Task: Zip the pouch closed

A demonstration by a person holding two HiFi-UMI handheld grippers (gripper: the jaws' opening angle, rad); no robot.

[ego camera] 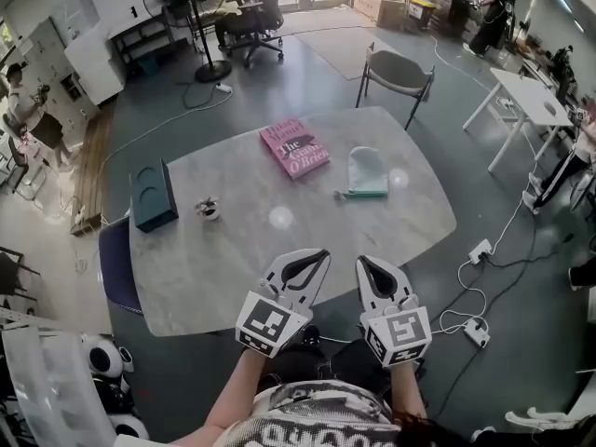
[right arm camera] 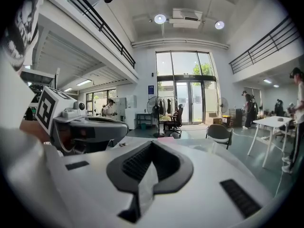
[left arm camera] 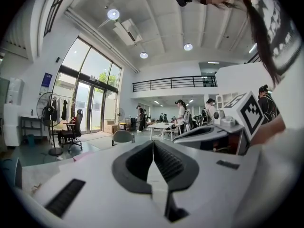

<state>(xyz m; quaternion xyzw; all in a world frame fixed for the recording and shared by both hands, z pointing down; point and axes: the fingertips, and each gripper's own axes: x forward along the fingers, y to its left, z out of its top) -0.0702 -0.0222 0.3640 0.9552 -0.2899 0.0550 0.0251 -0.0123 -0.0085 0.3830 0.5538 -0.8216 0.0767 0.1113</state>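
The pouch [ego camera: 367, 173] is pale mint green and lies flat on the far right part of the grey table [ego camera: 233, 268], with its zip edge along the near side. Both grippers hover side by side over the table's near edge, well short of the pouch. My left gripper [ego camera: 319, 253] is shut with nothing in it, its ridged jaws meeting at the tips [left arm camera: 153, 141]. My right gripper [ego camera: 365, 262] is shut and empty too, jaws closed together [right arm camera: 152, 143]. Neither gripper view shows the pouch clearly.
A pink book [ego camera: 294, 148] lies left of the pouch. A dark teal box [ego camera: 152, 194] and a small pot [ego camera: 208, 209] stand at the table's left. A grey chair [ego camera: 396, 73] stands beyond the table, and a power strip with cables [ego camera: 478, 250] lies on the floor to the right.
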